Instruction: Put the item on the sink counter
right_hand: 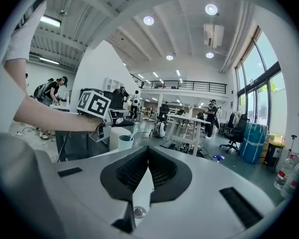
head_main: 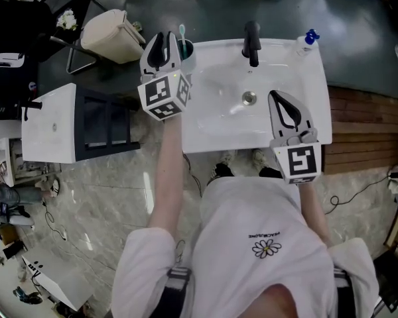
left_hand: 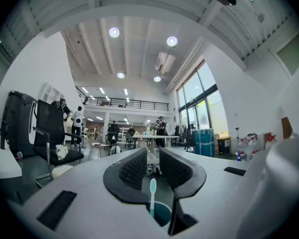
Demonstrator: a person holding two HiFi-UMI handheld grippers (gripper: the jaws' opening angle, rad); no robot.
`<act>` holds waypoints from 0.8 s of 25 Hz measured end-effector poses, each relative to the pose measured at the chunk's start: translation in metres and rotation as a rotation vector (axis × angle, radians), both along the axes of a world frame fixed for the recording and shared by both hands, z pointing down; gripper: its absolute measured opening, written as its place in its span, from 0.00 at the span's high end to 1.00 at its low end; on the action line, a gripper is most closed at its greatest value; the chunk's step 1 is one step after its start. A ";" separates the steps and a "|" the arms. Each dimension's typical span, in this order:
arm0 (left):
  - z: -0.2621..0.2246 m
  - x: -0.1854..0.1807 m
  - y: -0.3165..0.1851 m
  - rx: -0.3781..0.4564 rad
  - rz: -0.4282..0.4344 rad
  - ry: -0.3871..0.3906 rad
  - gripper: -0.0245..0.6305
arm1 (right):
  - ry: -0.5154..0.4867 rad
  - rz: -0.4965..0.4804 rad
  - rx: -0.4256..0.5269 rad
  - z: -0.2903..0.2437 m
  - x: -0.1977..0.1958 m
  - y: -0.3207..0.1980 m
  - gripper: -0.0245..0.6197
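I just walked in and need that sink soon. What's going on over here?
A person in a white T-shirt stands at the white sink counter with a gripper in each hand. The left gripper hovers with its jaws apart over the cup at the counter's back left corner. A toothbrush stands in that cup, below the jaws, and nothing is gripped. The right gripper hangs over the basin's right side, jaws together and empty.
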State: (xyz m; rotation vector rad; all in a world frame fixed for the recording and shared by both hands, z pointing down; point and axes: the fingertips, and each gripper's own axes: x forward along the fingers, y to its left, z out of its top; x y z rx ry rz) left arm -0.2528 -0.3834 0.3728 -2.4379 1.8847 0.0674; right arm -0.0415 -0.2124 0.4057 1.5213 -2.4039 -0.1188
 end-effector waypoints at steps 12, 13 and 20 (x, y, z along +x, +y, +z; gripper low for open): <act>-0.148 0.059 0.071 0.225 0.099 0.037 0.94 | -0.119 -0.026 0.227 -0.085 0.001 -0.022 0.94; -0.151 0.069 0.080 0.245 0.112 0.024 0.94 | -0.137 -0.016 0.245 -0.090 0.003 -0.022 0.94; -0.132 0.106 0.126 0.286 0.107 -0.049 0.94 | -0.169 0.035 0.300 -0.102 0.017 -0.016 0.94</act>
